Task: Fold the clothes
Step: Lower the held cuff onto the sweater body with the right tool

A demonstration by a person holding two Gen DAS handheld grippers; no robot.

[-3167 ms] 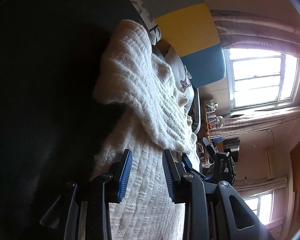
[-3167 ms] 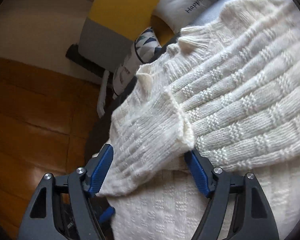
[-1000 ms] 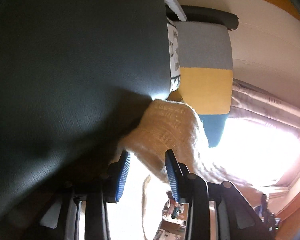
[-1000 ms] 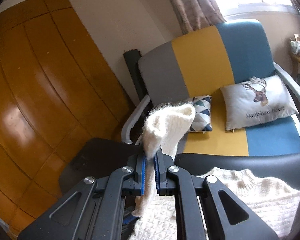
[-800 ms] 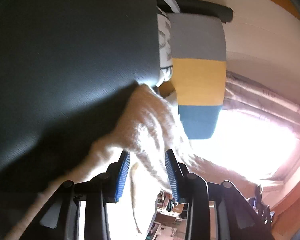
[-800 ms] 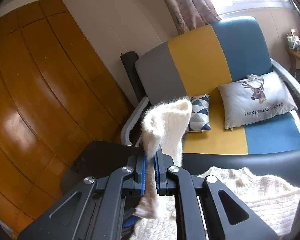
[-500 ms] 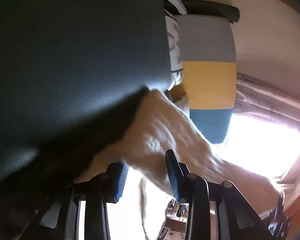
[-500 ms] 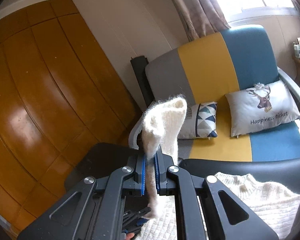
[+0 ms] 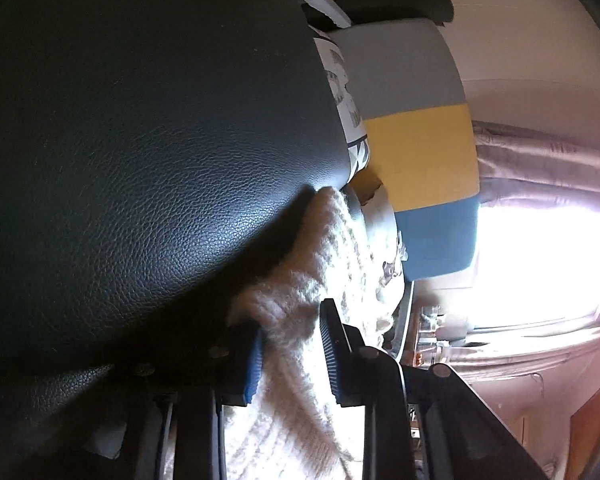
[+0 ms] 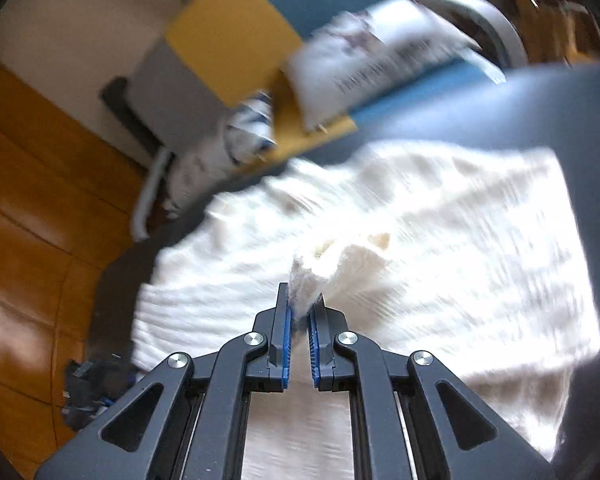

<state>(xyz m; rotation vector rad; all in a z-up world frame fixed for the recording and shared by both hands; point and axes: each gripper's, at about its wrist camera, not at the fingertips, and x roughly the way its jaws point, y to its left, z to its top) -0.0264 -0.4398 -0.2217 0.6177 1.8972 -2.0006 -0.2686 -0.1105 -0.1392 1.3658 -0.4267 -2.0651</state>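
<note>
The cream knit sweater (image 10: 400, 216) is lying spread across the dark leather surface (image 9: 140, 140), filling most of my right wrist view, though that view is badly smeared, so I can't read the knit pattern or tell exactly which part is which. A bunched bit of the sweater stands up right at my right gripper (image 10: 300, 312), and its blue pads are drawn close together with that tuft of wool pinched between them at the tips. On the other side, my left gripper (image 9: 290, 344) has its fingers set apart, and a fold of the same sweater (image 9: 300, 304) runs up between them; the left pad sits against the wool, the other finger just beside it, so I'd call it spread around the fabric, not clamped. The knit there drapes off the edge of the leather surface toward the light.

Beyond the sweater I see the armchair (image 10: 228, 28) with grey, yellow and blue panels, a white printed cushion (image 10: 364, 52) on its seat and a smaller patterned cushion (image 10: 252, 124) beside it. Wooden panelling (image 10: 28, 184) runs along the left. In the left wrist view a bright window (image 9: 540, 264) glares behind a pinkish curtain (image 9: 540, 160).
</note>
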